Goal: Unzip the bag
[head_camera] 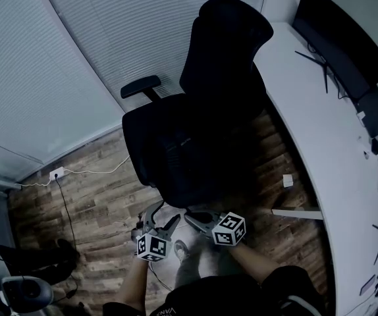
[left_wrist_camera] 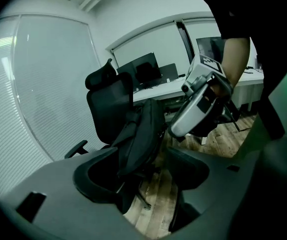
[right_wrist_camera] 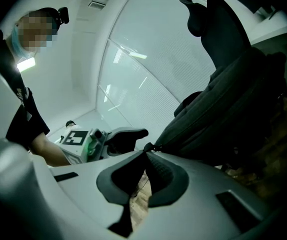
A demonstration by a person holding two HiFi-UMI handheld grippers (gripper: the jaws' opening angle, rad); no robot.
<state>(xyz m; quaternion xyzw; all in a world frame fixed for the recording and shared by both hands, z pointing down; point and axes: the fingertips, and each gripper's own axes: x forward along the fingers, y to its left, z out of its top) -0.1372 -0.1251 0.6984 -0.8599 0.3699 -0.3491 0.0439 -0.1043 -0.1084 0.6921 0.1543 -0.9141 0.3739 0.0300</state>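
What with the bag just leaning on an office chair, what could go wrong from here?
The right tongs pinch only the small zipper pull at their very tips; it could slip out on the tug.
The left tongs stand open around the bag without gripping it, so pulling may drag it off the chair rather than open the zip.

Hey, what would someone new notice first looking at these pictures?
A black office chair fills the middle of the head view, with a black bag slumped on its seat. In front of it, the right hand-held gripper is shut on the bag's zipper tab, while the left hand-held gripper stands open nearby.
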